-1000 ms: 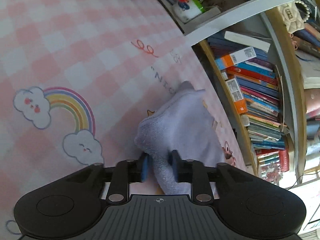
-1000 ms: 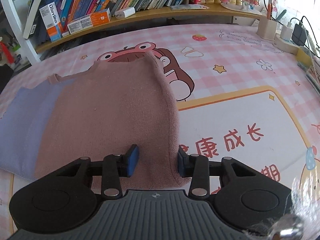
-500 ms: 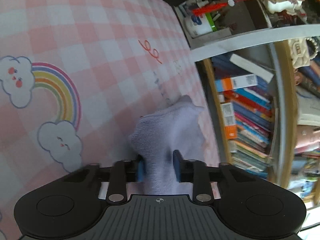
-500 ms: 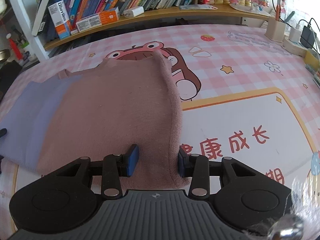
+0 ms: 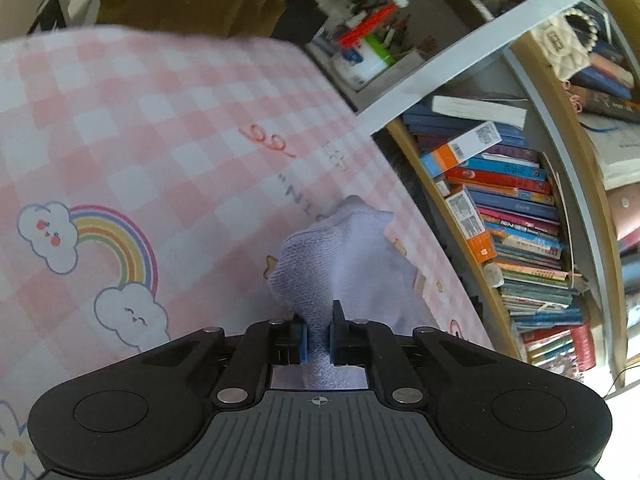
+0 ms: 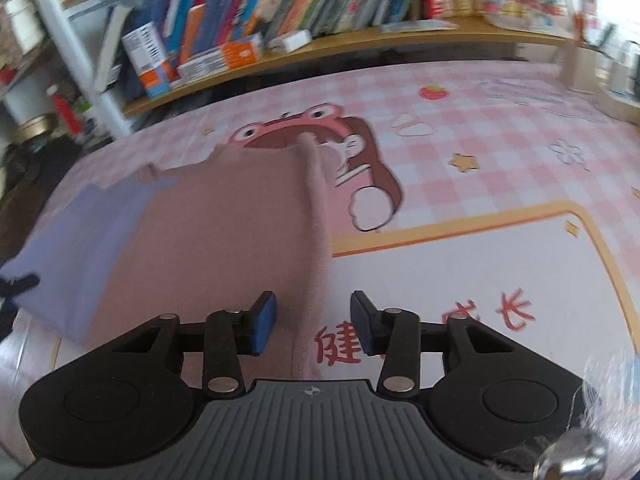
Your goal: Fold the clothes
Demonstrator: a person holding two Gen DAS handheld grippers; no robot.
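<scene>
**Left wrist view: lilac corner pinched, pink edge not yet gripped**

In the left wrist view, the left gripper [image 5: 319, 334] is seen with its jaws pressed together on a bunched corner of the soft two-colour knitted garment, lilac on one part and dusty pink on the other [image 5: 352, 264]. The fabric is squeezed thin between the blue pads [image 5: 303, 338] and rises in a small peak in front of them.

In the right wrist view, the jaws of the right gripper [image 6: 314, 326] are apart and closing. The thick folded pink edge of the garment [image 6: 316, 240] runs between them, nearer to the left pad, and no pad is seen to press on it.

The garment lies on the pink checked table mat with cartoon prints [image 6: 480, 168], near the wooden bookshelf full of books [image 6: 340, 44].

The garment is judged to be light, soft and limp. It should sag where it is not supported and is not fragile. The plush surface should not slip easily. It is best taken at corners and doubled edges.

Only the left view shows the clamped lilac corner and the rainbow print [image 5: 120, 240]. Only the right view shows the whole spread of the garment, both colours, and the frog print [image 6: 288, 128] partly covered by it.
</scene>
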